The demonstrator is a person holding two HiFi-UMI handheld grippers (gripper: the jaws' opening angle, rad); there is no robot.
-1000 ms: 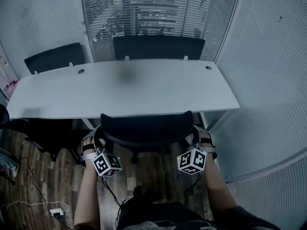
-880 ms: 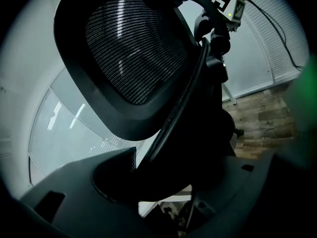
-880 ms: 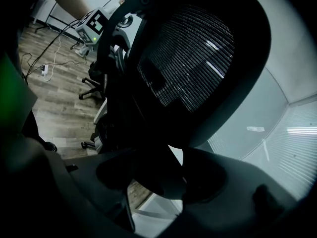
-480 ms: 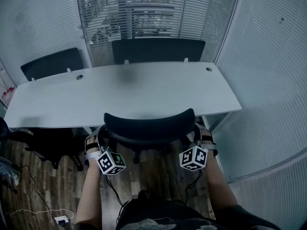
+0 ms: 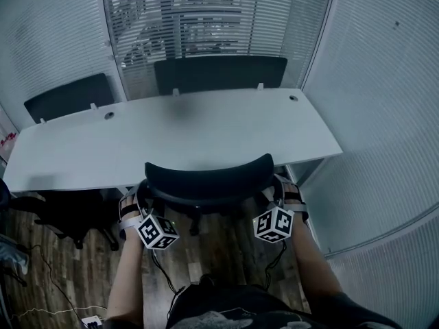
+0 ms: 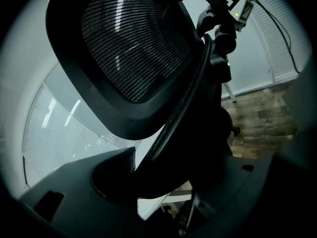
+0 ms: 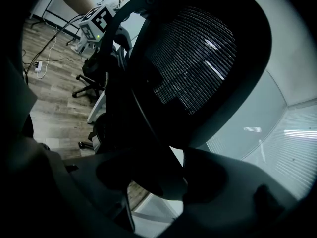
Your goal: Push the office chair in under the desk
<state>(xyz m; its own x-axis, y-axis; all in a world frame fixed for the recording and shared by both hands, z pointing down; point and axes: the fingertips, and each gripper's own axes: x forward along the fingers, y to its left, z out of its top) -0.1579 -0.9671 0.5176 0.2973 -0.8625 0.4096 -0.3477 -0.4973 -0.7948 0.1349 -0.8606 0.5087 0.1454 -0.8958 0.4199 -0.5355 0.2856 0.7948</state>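
Note:
The black mesh-backed office chair (image 5: 206, 178) stands at the white desk (image 5: 171, 132), its seat hidden under the desktop and its backrest top against the front edge. My left gripper (image 5: 137, 203) is at the backrest's left side and my right gripper (image 5: 280, 196) at its right side. In the left gripper view the chair's frame bar (image 6: 190, 90) runs down between the jaws of the left gripper (image 6: 163, 182), which close on it. The right gripper view shows the backrest (image 7: 193, 58) and its frame filling the gap of the right gripper (image 7: 163, 182).
Two more black chairs (image 5: 219, 74) (image 5: 65, 96) stand behind the desk, and another (image 5: 62, 211) at the left under it. A frosted glass partition (image 5: 384, 115) runs close on the right. Cables (image 5: 41, 310) lie on the wood floor at the lower left.
The chair and both grippers have edged slightly forward toward the desk. Both grips look unchanged.

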